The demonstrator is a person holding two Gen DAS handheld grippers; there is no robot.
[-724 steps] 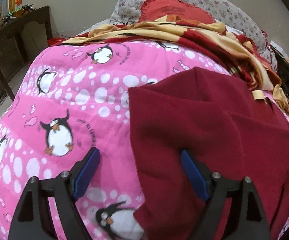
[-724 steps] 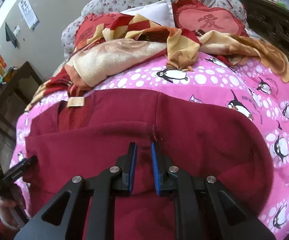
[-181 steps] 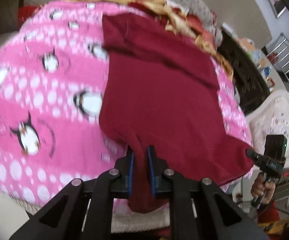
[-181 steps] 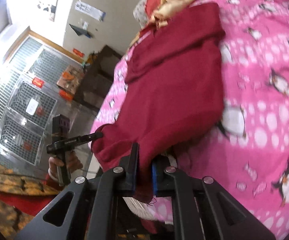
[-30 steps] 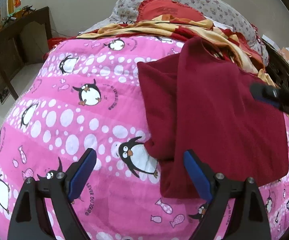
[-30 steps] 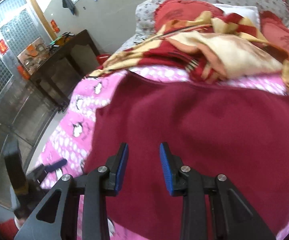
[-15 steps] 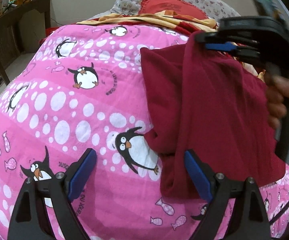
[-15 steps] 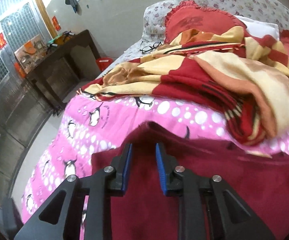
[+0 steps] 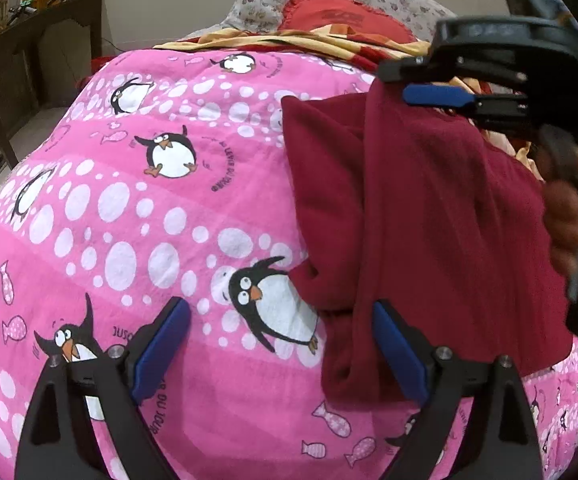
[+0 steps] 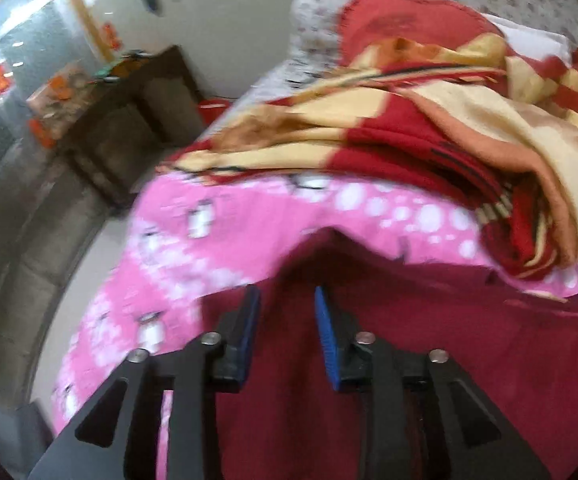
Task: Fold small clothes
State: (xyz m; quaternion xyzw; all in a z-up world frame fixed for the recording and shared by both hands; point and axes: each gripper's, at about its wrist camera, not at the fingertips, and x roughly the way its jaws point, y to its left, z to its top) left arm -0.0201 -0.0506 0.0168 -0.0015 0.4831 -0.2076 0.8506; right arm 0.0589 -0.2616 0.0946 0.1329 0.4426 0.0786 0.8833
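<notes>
The dark red garment [image 9: 429, 208] lies on the pink penguin blanket [image 9: 129, 208] that covers the bed, already doubled over on itself, with a narrower layer sticking out along its left side. The left tool [image 9: 281, 344] hangs over the near edge with its jaws spread wide, one blue pad over the blanket and the other at the garment's near left edge, gripping nothing. The right tool [image 10: 287, 328] sits at the far edge of the cloth, close to the rumpled red and cream blanket [image 10: 469, 128]; its jaws have just been opening, and a peak of red fabric stands in the gap between them, with the pads apparently clear of it, so I take it as released rather than held. A person's hand [image 9: 569, 216] holds that tool's handle over the garment's right side. The cloth looks like soft fleece or knit: light, limp, a little thick, and likely to cling to the fuzzy blanket rather than slide. It should sag and bunch if lifted from the middle, so the best hold seems to be at the corners or along a folded edge, pinching all layers together.
</notes>
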